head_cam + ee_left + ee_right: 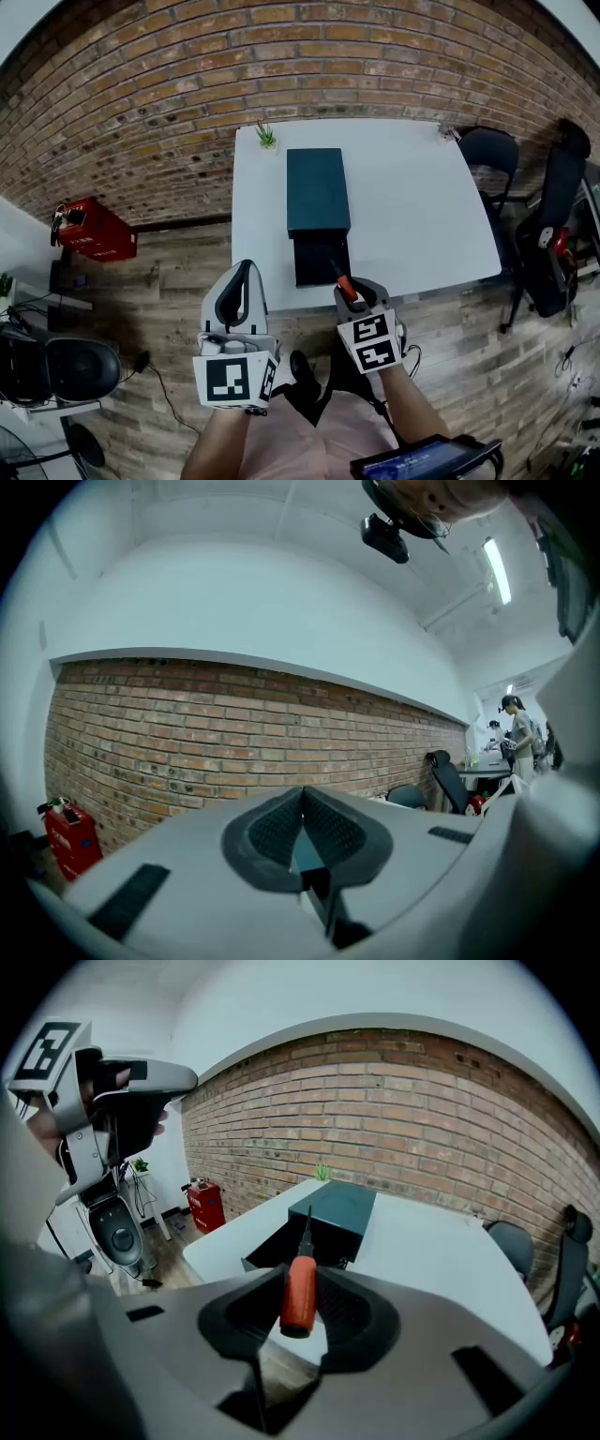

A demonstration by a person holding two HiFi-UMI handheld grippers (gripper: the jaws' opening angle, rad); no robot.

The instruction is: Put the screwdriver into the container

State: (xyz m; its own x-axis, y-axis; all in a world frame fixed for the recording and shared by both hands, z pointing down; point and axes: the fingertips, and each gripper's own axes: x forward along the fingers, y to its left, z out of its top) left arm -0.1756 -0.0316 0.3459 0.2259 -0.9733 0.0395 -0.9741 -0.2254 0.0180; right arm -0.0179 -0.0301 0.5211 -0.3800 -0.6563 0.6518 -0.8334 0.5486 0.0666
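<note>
Screwdriver (300, 1290) is gripped by its red handle in the right gripper (300, 1314), held above the near table (441, 1241) edge and pointed at the open container (323, 1218). Insertion and release are still to be done. The left gripper (302, 829) is kept closed and empty.

We see the left gripper (302, 797), jaws together, facing the brick wall (234, 733); a red box (67, 838) at the wall's left end, a chair (448, 782) at its right.

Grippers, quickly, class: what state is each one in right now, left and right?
Left gripper: closed, nothing between its jaws.
Right gripper: closed on the screwdriver.
</note>
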